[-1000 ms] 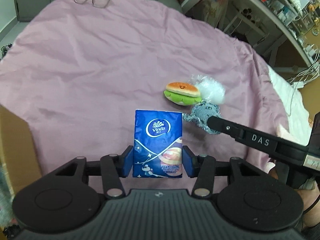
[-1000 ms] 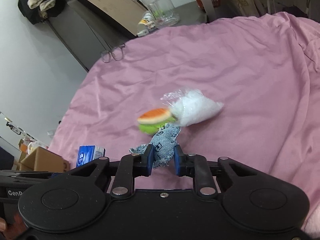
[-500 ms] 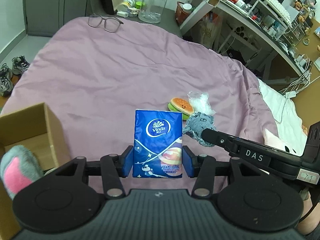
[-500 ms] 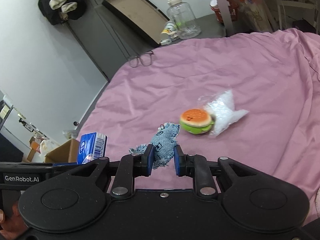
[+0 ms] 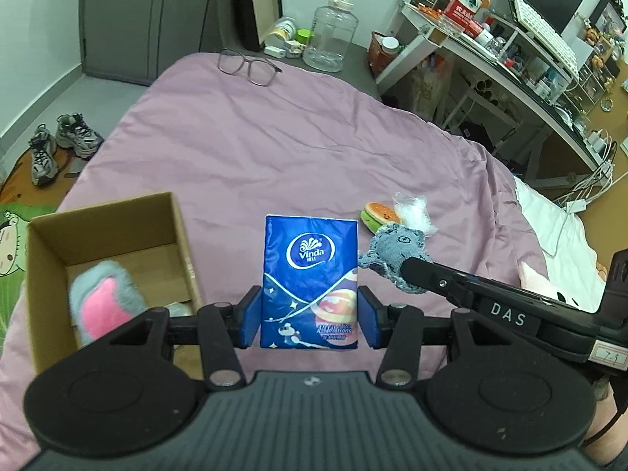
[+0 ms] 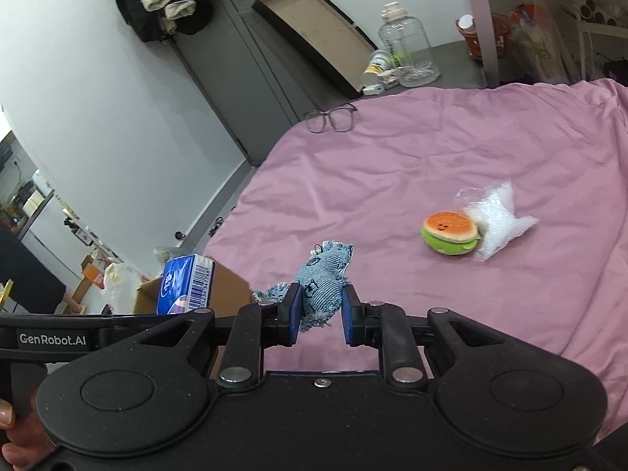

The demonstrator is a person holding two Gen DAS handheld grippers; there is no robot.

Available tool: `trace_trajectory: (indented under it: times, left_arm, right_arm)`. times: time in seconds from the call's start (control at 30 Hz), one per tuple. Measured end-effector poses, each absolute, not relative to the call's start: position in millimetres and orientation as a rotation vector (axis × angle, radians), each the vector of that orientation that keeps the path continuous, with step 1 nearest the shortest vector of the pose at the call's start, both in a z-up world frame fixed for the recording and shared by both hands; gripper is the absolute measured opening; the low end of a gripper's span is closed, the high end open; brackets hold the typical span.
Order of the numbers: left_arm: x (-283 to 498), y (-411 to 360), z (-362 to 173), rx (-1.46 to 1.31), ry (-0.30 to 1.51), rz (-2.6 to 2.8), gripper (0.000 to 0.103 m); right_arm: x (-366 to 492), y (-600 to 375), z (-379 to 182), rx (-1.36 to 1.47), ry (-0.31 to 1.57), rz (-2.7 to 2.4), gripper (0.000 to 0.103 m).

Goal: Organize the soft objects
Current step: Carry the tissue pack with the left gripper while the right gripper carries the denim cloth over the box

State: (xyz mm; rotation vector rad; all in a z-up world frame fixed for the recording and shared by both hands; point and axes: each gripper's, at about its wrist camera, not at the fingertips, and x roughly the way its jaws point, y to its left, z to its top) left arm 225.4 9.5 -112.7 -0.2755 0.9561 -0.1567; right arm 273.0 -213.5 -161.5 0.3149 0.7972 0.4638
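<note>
My left gripper [image 5: 310, 324] is shut on a blue Vinda tissue pack [image 5: 311, 274], held upright above the pink bedspread [image 5: 274, 149]. The same tissue pack [image 6: 184, 288] shows at the left of the right wrist view. My right gripper [image 6: 318, 314] is shut on a small blue denim plush [image 6: 320, 278], which also hangs at the right gripper's tip [image 5: 396, 253] in the left wrist view. A burger plush [image 6: 450, 233] and a clear plastic bag [image 6: 496, 219] lie together on the bed. An open cardboard box [image 5: 106, 235] at the left holds a grey-and-pink plush [image 5: 104, 306].
Eyeglasses [image 5: 247, 66] lie at the bed's far edge, with a clear jug [image 5: 331, 35] on the floor beyond. Shoes [image 5: 59, 141] sit on the floor at left. A cluttered desk [image 5: 510, 39] runs along the right. A white pillow [image 5: 557, 235] lies at right.
Both grippers have risen and drawn back with their loads still held. The cardboard box with the grey-and-pink plush has come into view at the left, and the burger plush looks farther away.
</note>
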Motion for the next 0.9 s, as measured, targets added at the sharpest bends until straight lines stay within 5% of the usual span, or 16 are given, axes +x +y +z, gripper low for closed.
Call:
trace_trajectory:
  times: [0.9]
  left_arm:
    - [195.9,82.2,-100.3,-0.301,0.89,-0.061,0.049]
  right_arm:
    - [248.7,-151.1,-135.3,0.259,0.765,0.555,0.021]
